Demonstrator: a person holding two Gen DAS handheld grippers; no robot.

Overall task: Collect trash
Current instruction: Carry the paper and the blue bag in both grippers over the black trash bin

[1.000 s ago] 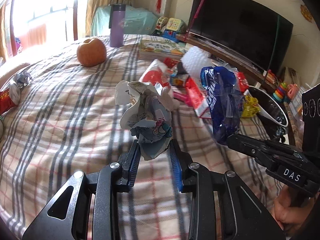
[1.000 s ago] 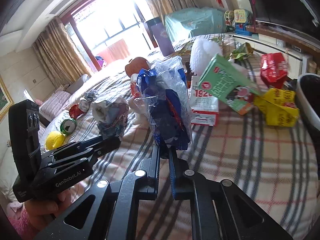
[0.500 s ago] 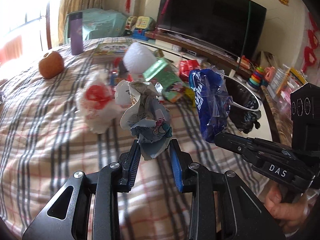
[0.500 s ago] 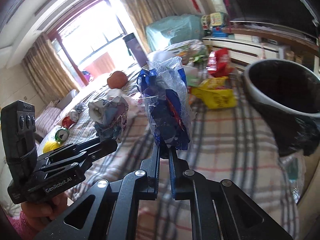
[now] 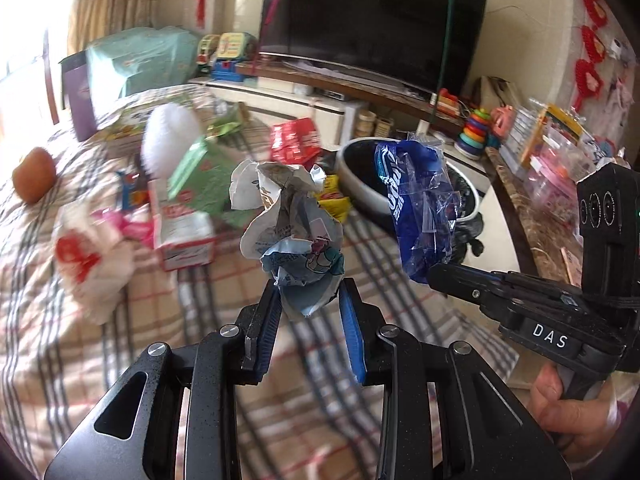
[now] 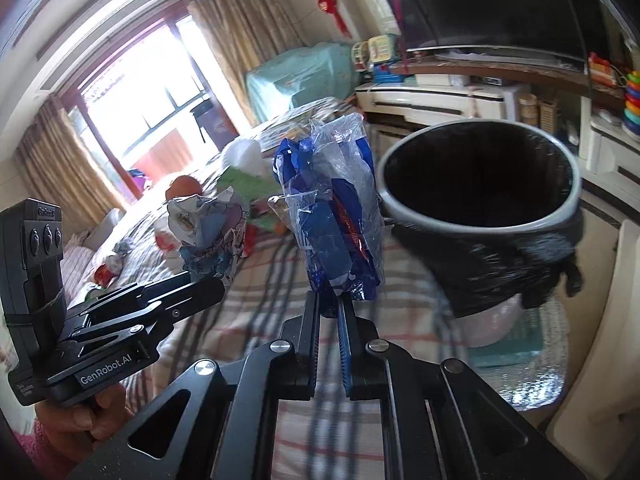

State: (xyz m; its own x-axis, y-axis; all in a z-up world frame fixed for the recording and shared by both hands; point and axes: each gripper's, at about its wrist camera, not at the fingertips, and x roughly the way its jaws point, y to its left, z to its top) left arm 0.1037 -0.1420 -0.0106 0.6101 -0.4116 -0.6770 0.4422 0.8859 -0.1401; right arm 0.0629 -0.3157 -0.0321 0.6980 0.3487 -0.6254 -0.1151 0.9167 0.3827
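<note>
My left gripper (image 5: 308, 294) is shut on a crumpled white and blue paper wrapper (image 5: 292, 232), held above the plaid bed. My right gripper (image 6: 329, 300) is shut on a blue and clear plastic bag (image 6: 336, 216), held upright. In the left wrist view the right gripper (image 5: 434, 272) and its bag (image 5: 420, 208) are to the right of the wrapper. In the right wrist view the left gripper (image 6: 218, 286) and the wrapper (image 6: 208, 232) are at the left. A grey trash bin with a black liner (image 6: 480, 192) stands close at the right, its mouth open; it also shows in the left wrist view (image 5: 360, 188).
On the plaid bed (image 5: 60, 320) lie a green carton (image 5: 200, 176), a red and white box (image 5: 184, 236), a white bag with red print (image 5: 92, 264), a red packet (image 5: 294, 140), a yellow packet (image 5: 334, 200) and an orange fruit (image 5: 34, 174). A TV (image 5: 372, 24) stands on a low cabinet behind.
Both grippers have swung to the right with their loads still held. The trash bin has come much closer and larger in the right wrist view.
</note>
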